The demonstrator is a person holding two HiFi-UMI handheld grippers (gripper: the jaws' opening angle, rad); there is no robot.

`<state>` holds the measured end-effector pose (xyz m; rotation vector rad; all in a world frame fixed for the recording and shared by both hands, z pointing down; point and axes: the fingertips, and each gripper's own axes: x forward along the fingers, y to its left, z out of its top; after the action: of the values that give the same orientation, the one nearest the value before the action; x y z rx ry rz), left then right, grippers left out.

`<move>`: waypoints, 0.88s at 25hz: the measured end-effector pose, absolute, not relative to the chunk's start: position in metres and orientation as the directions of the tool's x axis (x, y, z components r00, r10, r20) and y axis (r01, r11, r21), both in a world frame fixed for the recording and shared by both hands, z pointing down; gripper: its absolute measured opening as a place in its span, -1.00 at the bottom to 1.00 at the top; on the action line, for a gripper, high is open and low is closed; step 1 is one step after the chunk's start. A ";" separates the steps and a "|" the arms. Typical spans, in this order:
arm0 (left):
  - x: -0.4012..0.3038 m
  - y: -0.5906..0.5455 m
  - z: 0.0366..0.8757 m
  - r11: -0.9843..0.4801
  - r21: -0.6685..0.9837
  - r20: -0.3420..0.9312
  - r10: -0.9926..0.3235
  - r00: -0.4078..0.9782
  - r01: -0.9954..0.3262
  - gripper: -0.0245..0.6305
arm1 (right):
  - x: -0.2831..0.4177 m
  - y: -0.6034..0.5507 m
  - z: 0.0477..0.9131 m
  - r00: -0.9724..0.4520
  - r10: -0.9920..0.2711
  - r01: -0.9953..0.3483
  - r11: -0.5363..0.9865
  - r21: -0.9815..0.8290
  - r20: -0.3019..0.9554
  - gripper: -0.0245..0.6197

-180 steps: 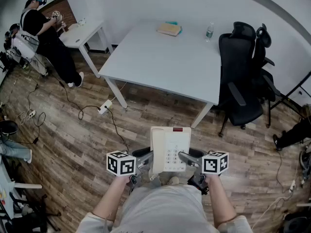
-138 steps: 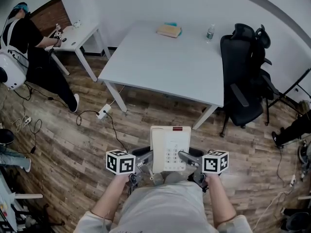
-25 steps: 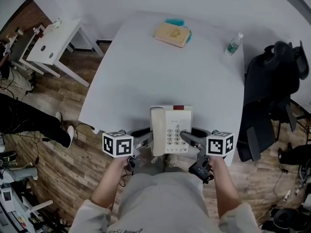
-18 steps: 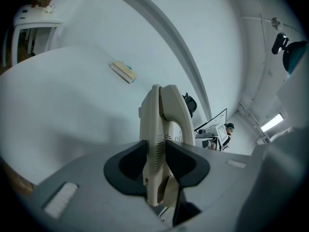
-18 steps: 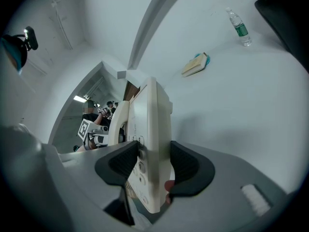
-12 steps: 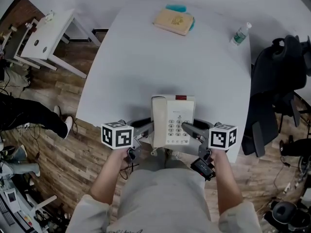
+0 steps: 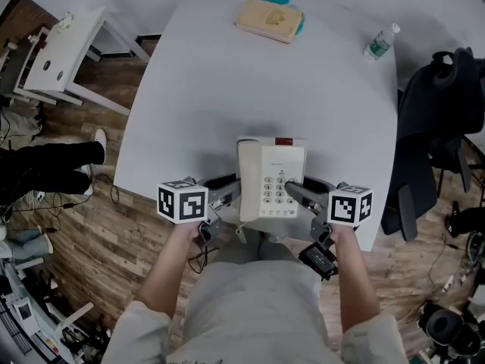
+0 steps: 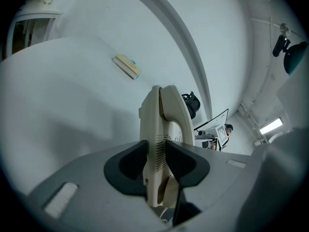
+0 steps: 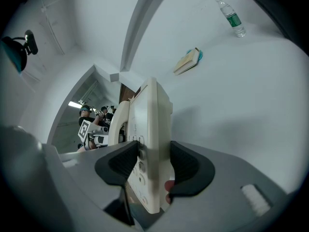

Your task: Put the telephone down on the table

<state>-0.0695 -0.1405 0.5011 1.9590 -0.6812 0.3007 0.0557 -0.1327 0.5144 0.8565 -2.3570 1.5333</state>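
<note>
Left gripper (image 8: 155, 161) and right gripper (image 9: 154, 166) clamp the cream telephone (image 7: 271, 180) over the table (image 7: 227, 74) edge.

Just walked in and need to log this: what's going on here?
A person holds a cream telephone with two hand-held grippers: the left gripper is shut on its handset side, the right gripper on its keypad side. It is over the near edge of the white table; whether it touches down can't be told. A book and a water bottle sit at the far end.
</note>
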 end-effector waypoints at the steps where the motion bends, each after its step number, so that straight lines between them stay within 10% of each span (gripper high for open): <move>1: -0.069 -0.143 0.504 -0.341 0.740 0.484 -0.329 0.811 -0.580 -0.51 | 0.056 -0.135 0.517 -0.811 -0.358 -0.568 0.288 -0.771 0.463 -0.24; 22: -0.070 -0.181 0.547 -0.310 0.759 0.498 -0.291 0.817 -0.573 -0.51 | 0.056 -0.170 0.560 -0.803 -0.351 -0.572 0.231 -0.787 0.481 -0.24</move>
<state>-0.0696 -0.1810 0.5467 1.9119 -0.6488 0.3246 0.0560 -0.1699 0.5598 0.8763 -2.2973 1.6080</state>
